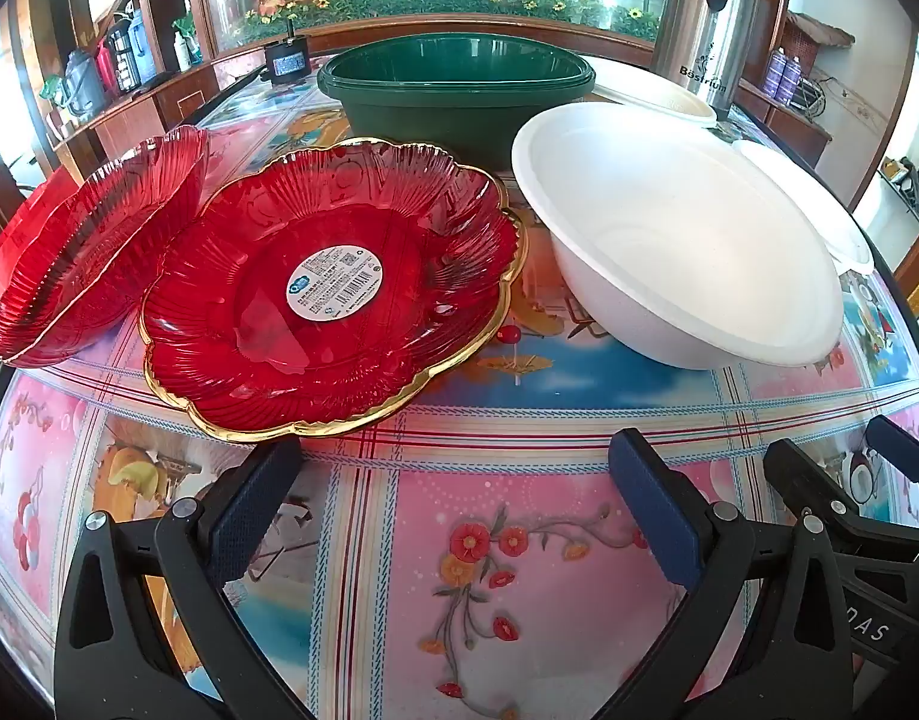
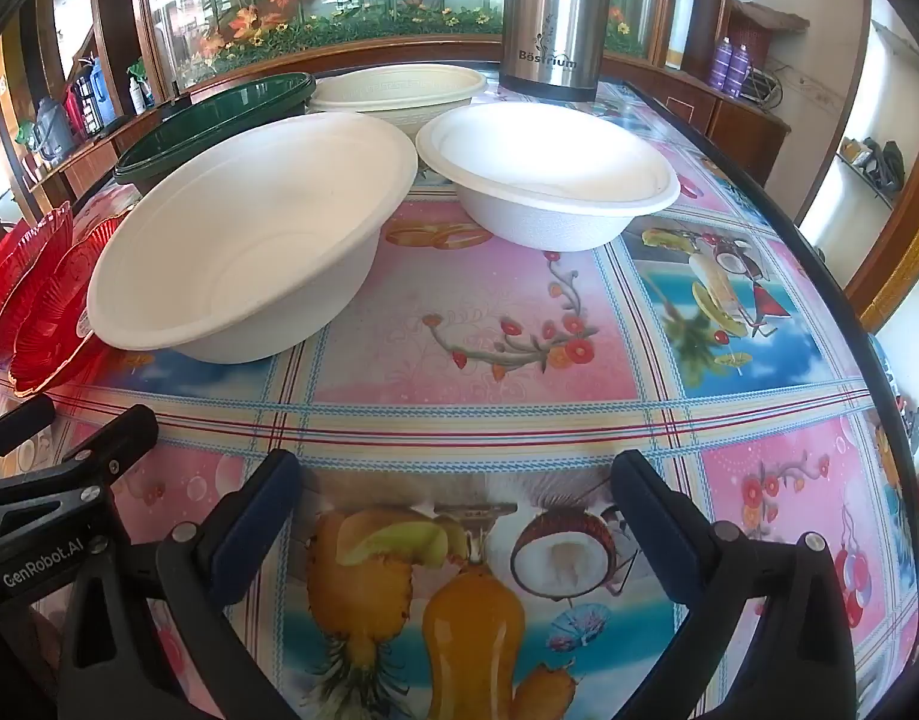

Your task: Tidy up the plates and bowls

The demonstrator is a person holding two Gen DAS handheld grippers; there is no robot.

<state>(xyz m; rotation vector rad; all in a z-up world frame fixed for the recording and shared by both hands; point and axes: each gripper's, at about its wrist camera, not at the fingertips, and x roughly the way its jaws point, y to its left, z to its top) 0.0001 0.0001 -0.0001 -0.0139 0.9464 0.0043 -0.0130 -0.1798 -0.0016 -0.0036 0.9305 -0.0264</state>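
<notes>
Plates [image 1: 333,288] and bowls [image 2: 249,234] sit on a fruit-patterned tablecloth [image 2: 477,396]; both jaws gape wide, empty.

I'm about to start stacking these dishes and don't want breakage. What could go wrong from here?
1. The near red plate leans on the other red plate; lifting either could make its neighbour slide or drop.
2. The big white bowl sits tilted against the red plates, so it may tip when they move.
3. The flask stands just behind the bowls; a wide reach for the cream bowl could knock it.
</notes>
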